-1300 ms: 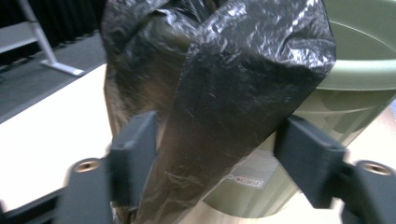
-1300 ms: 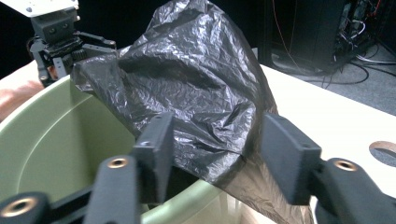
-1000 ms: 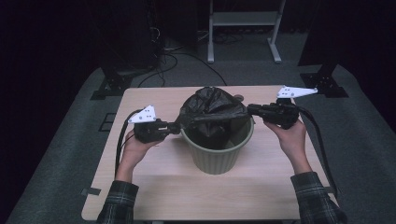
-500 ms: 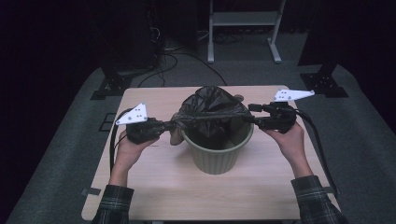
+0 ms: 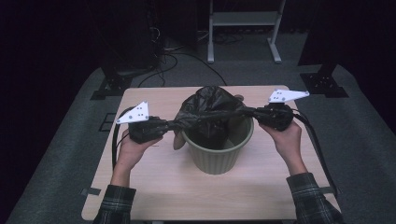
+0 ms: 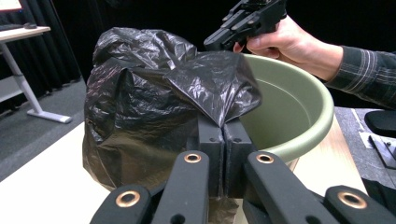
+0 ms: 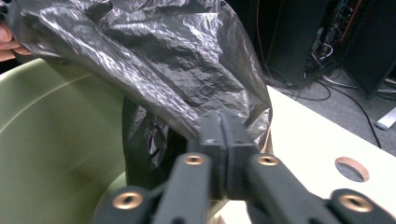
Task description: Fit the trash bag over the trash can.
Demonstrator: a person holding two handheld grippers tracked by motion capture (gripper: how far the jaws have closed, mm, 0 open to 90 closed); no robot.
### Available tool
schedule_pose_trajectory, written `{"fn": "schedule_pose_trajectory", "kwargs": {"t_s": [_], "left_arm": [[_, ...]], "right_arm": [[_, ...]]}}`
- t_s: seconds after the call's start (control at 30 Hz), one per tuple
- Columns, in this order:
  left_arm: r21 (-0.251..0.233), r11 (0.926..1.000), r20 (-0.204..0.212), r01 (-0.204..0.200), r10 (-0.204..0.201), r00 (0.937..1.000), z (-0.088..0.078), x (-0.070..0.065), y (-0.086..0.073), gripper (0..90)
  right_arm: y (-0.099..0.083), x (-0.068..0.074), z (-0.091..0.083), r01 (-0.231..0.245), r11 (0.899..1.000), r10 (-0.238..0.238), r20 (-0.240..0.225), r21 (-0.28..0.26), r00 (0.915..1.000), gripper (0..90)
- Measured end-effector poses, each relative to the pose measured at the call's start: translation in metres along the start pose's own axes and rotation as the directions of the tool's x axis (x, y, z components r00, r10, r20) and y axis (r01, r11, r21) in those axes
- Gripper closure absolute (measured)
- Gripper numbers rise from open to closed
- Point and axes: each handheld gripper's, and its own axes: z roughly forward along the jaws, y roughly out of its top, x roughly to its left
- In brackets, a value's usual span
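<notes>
One black bin bag (image 5: pixel 212 114) is stretched crosswise above the one green bin (image 5: pixel 219 151) on the table (image 5: pixel 154 196), its long axis running hand to hand. The left hand-held gripper (image 5: pixel 164 127) and right hand-held gripper (image 5: pixel 258 112) each clamp one end, equally near; the bin mouth lies directly below.

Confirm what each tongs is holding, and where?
Both hold the black bin bag: left tongs and right tongs each pinch its top edge on opposite sides, above the green bin.
</notes>
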Motion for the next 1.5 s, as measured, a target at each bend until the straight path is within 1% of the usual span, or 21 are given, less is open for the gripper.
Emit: {"fn": "schedule_pose_trajectory", "kwargs": {"t_s": [0.13,0.17,0.33,0.37,0.4,0.53,0.63,0.77,0.83,0.97,1.1,1.2,1.3,1.37,1.43,1.5], "left_arm": [[-0.011,0.9999,0.018,0.013,-0.013,0.9998,0.000,-0.004,-0.001,88.4],[-0.013,0.9997,0.030,0.018,-0.018,0.9994,0.000,-0.006,-0.001,88.4],[0.006,1.0000,0.045,0.007,-0.007,0.9990,0.000,-0.016,0.001,88.3],[0.011,0.9999,0.048,0.004,-0.004,0.9988,0.000,-0.018,0.001,88.3],[0.008,1.0000,0.050,0.005,-0.005,0.9987,0.000,-0.020,0.001,88.3],[0.007,1.0000,0.069,0.001,-0.001,0.9976,-0.001,-0.027,0.001,88.3],[0.010,1.0000,0.084,0.003,-0.003,0.9964,0.000,-0.035,-0.003,88.1],[0.022,0.9997,0.101,0.013,-0.015,0.9948,0.001,-0.042,-0.011,88.2],[0.028,0.9993,0.114,0.026,-0.029,0.9930,0.000,-0.047,-0.018,88.2],[0.047,0.9978,0.131,0.048,-0.054,0.9899,0.001,-0.050,-0.028,88.2],[0.075,0.9950,0.143,0.066,-0.076,0.9867,0.005,-0.054,-0.039,87.9],[0.099,0.9913,0.151,0.086,-0.100,0.9834,0.008,-0.055,-0.050,87.9],[0.138,0.9857,0.147,0.097,-0.117,0.9822,0.012,-0.056,-0.061,87.9],[0.144,0.9833,0.140,0.112,-0.132,0.9813,0.013,-0.054,-0.068,87.8],[0.156,0.9792,0.132,0.129,-0.150,0.9798,0.014,-0.050,-0.076,87.8],[0.160,0.9760,0.129,0.148,-0.169,0.9772,0.015,-0.047,-0.083,87.8]], "right_arm": [[0.000,0.001,-0.010,-0.016,1.000,0.016,-0.027,-0.016,0.9995,90.0],[0.000,0.002,-0.013,-0.016,1.000,0.016,-0.032,-0.024,0.9994,90.0],[-0.001,0.005,-0.030,-0.030,0.998,0.028,-0.046,-0.053,0.9986,90.0],[-0.002,0.006,-0.034,-0.027,0.998,0.024,-0.049,-0.060,0.9985,90.0],[-0.003,0.008,-0.037,-0.031,0.998,0.027,-0.050,-0.063,0.9984,90.0],[-0.012,0.016,-0.050,-0.018,0.997,0.014,-0.056,-0.073,0.9983,90.0],[-0.022,0.022,-0.057,-0.023,0.997,0.019,-0.063,-0.068,0.9978,90.0],[-0.034,0.029,-0.061,-0.031,0.997,0.026,-0.078,-0.064,0.9966,90.0],[-0.042,0.034,-0.065,-0.036,0.998,0.030,-0.091,-0.060,0.9954,90.0],[-0.057,0.041,-0.068,-0.052,0.998,0.047,-0.107,-0.046,0.9932,90.0],[-0.071,0.044,-0.067,-0.072,0.997,0.068,-0.119,-0.037,0.9906,90.0],[-0.080,0.046,-0.064,-0.087,0.996,0.084,-0.130,-0.018,0.9880,90.0],[-0.088,0.048,-0.060,-0.093,0.996,0.094,-0.129,0.010,0.9873,90.0],[-0.092,0.047,-0.060,-0.100,0.995,0.102,-0.129,0.019,0.9865,90.0],[-0.097,0.045,-0.059,-0.109,0.994,0.111,-0.125,0.021,0.9859,90.0],[-0.103,0.043,-0.057,-0.120,0.992,0.123,-0.121,0.036,0.9850,90.0]]}}
